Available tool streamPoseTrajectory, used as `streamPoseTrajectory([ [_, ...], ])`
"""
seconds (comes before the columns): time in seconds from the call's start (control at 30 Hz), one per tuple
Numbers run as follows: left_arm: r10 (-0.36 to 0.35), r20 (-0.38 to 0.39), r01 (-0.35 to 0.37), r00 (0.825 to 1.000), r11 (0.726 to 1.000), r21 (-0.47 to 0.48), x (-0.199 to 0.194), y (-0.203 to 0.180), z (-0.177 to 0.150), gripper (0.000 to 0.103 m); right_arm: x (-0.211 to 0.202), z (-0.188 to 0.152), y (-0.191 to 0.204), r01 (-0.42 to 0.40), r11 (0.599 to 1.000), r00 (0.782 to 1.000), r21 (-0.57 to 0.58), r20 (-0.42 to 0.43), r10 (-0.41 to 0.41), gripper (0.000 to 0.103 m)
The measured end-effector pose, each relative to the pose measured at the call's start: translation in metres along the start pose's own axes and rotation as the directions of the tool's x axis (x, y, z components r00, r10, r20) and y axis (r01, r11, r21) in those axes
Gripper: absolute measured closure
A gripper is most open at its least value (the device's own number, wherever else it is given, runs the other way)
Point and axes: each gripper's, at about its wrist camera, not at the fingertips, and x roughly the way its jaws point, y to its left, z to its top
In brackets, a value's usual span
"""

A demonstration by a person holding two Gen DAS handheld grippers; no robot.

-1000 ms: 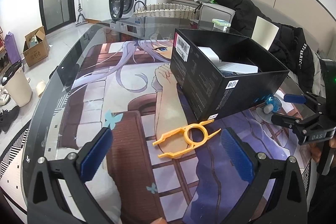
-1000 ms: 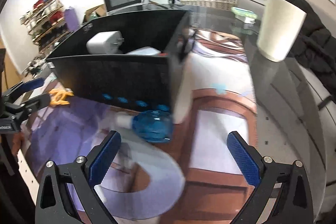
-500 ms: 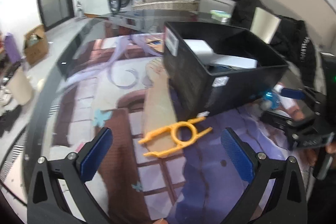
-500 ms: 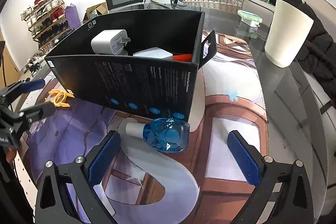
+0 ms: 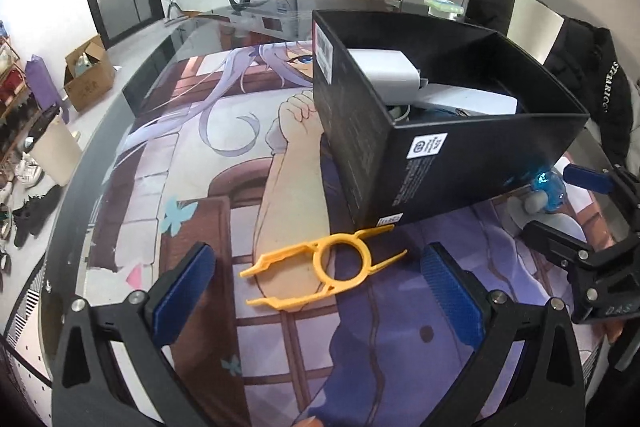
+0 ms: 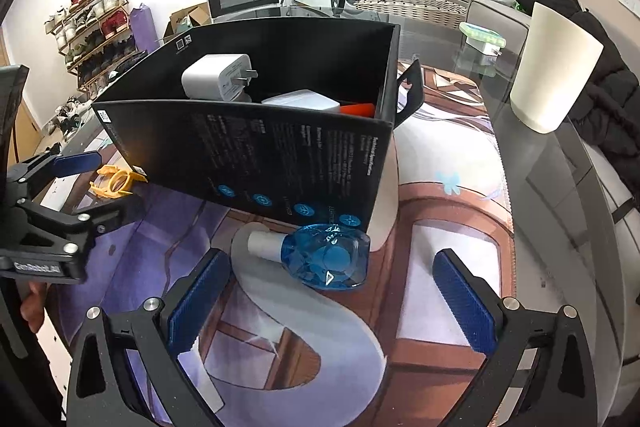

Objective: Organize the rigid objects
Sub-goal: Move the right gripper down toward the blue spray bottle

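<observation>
Hovering with jaws apart, the left gripper (image 5: pixel 316 291) is facing the yellow clip (image 5: pixel 326 265) (light, stiff; pinch its ring) lying near the black box (image 5: pixel 440 131); the right gripper (image 6: pixel 330 301), likewise apart, is facing the slippery blue bottle (image 6: pixel 326 257).

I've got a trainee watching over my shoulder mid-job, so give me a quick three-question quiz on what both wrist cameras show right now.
1. True or false: the yellow plastic tool already lies inside the black box.
2. Multiple choice: what lies on the mat ahead of the right gripper? A) a red mug B) the blue bottle on its side C) a white charger
3. Fill in: both the right gripper and the left gripper are ____ and hold nothing.

Key: 1 false, it lies on the mat outside the box; 2 B; 3 open.
</observation>
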Motion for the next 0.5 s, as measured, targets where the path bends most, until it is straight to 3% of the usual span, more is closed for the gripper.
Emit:
streamPoseTrajectory([
  [0.5,0.031,0.016,-0.031,0.999,0.998,-0.046,-0.0003,0.0044,-0.0015,0.000,0.0002,0.0000,-0.0002,0.000,1.000,1.000,0.000,0.000,0.000,0.001],
])
